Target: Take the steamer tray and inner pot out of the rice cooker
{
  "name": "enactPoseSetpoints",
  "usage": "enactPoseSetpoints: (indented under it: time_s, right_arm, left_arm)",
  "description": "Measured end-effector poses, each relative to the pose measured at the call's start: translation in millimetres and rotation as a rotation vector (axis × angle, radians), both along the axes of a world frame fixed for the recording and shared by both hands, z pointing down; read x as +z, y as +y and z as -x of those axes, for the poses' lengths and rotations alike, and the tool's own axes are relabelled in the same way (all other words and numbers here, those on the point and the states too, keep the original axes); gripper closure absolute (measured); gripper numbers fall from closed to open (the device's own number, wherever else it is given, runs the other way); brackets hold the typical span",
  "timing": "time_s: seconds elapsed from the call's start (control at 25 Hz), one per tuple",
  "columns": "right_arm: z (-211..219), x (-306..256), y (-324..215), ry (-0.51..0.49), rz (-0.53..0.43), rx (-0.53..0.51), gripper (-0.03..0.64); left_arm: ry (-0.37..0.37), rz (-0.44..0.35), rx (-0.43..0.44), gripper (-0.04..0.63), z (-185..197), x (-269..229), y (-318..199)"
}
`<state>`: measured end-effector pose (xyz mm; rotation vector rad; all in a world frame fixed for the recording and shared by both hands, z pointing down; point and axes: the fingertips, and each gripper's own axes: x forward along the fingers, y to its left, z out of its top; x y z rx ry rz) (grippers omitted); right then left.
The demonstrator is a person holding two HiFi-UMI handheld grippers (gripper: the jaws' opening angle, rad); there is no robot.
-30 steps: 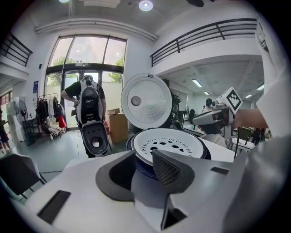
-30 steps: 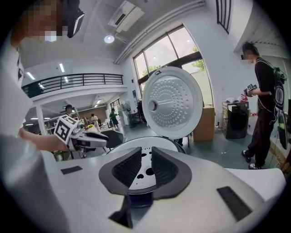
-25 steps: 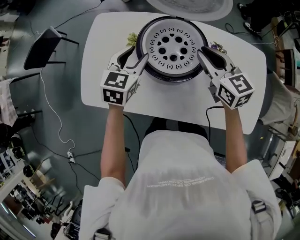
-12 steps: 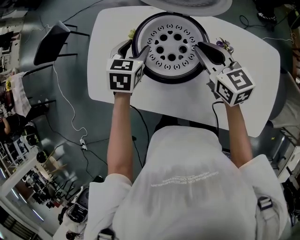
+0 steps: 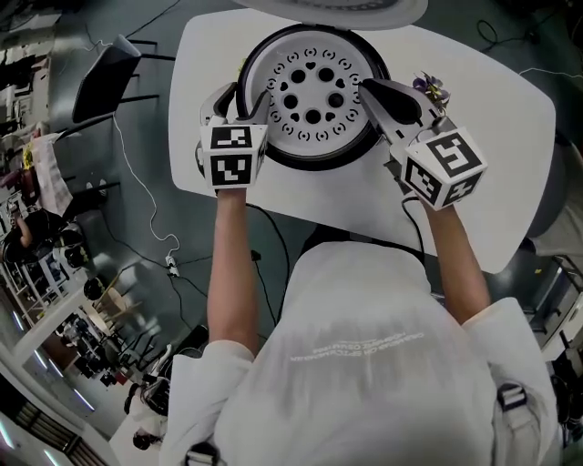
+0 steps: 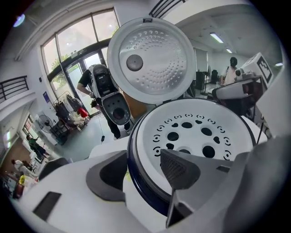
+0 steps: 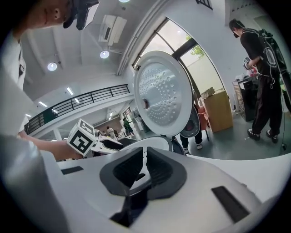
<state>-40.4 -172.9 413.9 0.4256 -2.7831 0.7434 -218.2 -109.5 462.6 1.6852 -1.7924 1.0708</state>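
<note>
The rice cooker [image 5: 273, 150] stands open on the white table [image 5: 492, 136], its lid [image 5: 337, 7] raised behind. The white perforated steamer tray [image 5: 312, 91] fills its mouth and hides the inner pot. My left gripper [image 5: 239, 102] tips down over the left side. Its jaws are wide, just closing, and straddle the dark rim [image 6: 136, 182] and the edge of the steamer tray [image 6: 195, 132] without pressing. My right gripper [image 5: 375, 94] reaches level onto the tray's right edge. Its jaws [image 7: 142, 157] are closing and pinch the thin white tray rim [image 7: 142, 181].
A small potted plant [image 5: 428, 86] stands just right of the cooker, behind my right gripper. A dark chair [image 5: 105, 82] stands off the table's left end. Cables [image 5: 150, 227] lie on the floor. Other people stand far off in the room.
Both grippers have come forward and down onto the cooker. The left one tipped steeply over the left rim. The right one's jaws have narrowed onto the tray's right edge.
</note>
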Motion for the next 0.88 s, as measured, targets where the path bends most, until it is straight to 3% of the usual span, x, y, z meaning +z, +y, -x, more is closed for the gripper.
enactPoseSetpoints:
  time_s: [0.12,0.56,0.72,0.88]
  right_arm:
    - [3,2,0,0.006,-0.007,-0.027,0.575]
    - [-1,9,-5,-0.027,0.047,-0.074,0.577]
    - [2,10,2,0.016,-0.038,-0.114,0.577]
    - [3,11,6,0.048,-0.110,-0.139,0.576]
  left_arm:
    - [-0.040,0.027,-0.023,0.341,5,7,0]
    - [-0.064,0.103,0.008,0.370,4,15,-4]
    - [-0.058,0.090,0.015,0.382,2,11,-4]
    - [-0.083,0.073,0.049,0.443,-3,1,-8]
